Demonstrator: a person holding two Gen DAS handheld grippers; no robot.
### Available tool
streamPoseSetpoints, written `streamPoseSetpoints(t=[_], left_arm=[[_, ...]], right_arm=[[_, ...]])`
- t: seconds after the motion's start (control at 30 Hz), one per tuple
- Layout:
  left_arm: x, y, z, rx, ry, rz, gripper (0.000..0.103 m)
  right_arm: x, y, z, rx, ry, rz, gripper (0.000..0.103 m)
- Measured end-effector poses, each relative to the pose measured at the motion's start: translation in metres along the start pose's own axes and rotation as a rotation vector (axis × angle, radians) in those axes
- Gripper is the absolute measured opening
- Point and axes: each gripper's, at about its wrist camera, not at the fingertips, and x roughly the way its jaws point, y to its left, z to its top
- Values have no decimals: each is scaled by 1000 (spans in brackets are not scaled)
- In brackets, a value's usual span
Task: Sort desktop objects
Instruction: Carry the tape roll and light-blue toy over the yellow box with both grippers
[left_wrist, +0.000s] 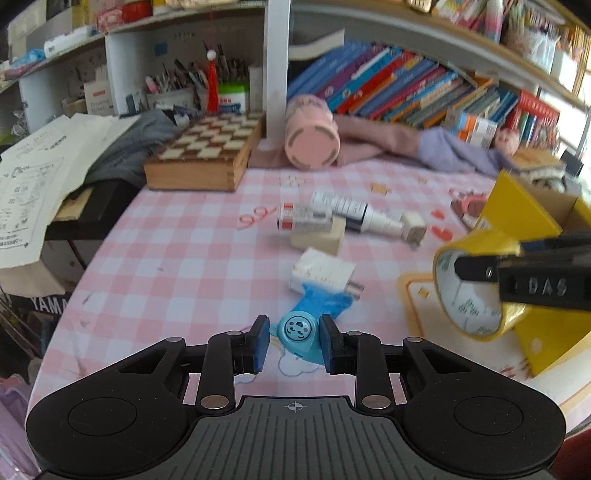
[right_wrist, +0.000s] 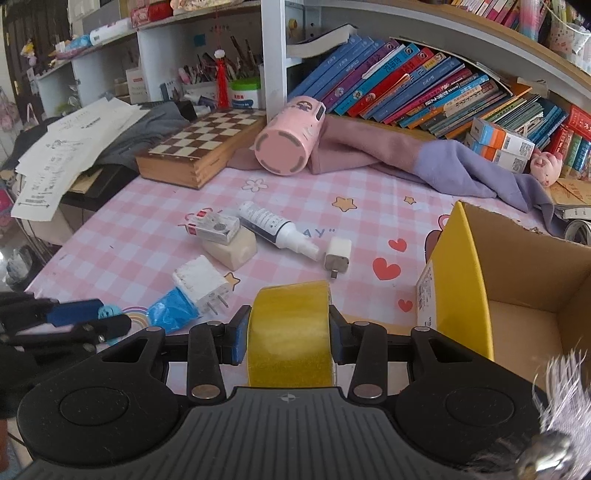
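Left gripper (left_wrist: 294, 341), bottom centre of its own view, clamped on a small blue round toy (left_wrist: 295, 329) with a face on it, maybe a punch or clip, blurry. Just above it: blue plastic wrapper (left_wrist: 325, 302), then white plug (left_wrist: 322, 275). Mid-frame: label box (left_wrist: 303, 218) on a cream block (left_wrist: 320, 238), white spray bottle (left_wrist: 360, 214), small charger (left_wrist: 414, 229). Right gripper (right_wrist: 287, 334), bottom centre of its view, jaws closed on a yellow tape roll (right_wrist: 290, 332). Yellow cardboard box (right_wrist: 458, 280) at right edge, on the pink checked tablecloth (right_wrist: 155, 221).
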Motion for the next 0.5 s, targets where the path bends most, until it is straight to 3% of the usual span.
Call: streamPoseSetpoints(t=[0.27,0.5], left_arm=[[-37,-5,3,9,-89,-42,27],[-66,-6,-13,14,-113,-62,27]], right_arm=[[-25,7,-8,8,-39,5,39],[-52,17,-22,9,-38,25,39]])
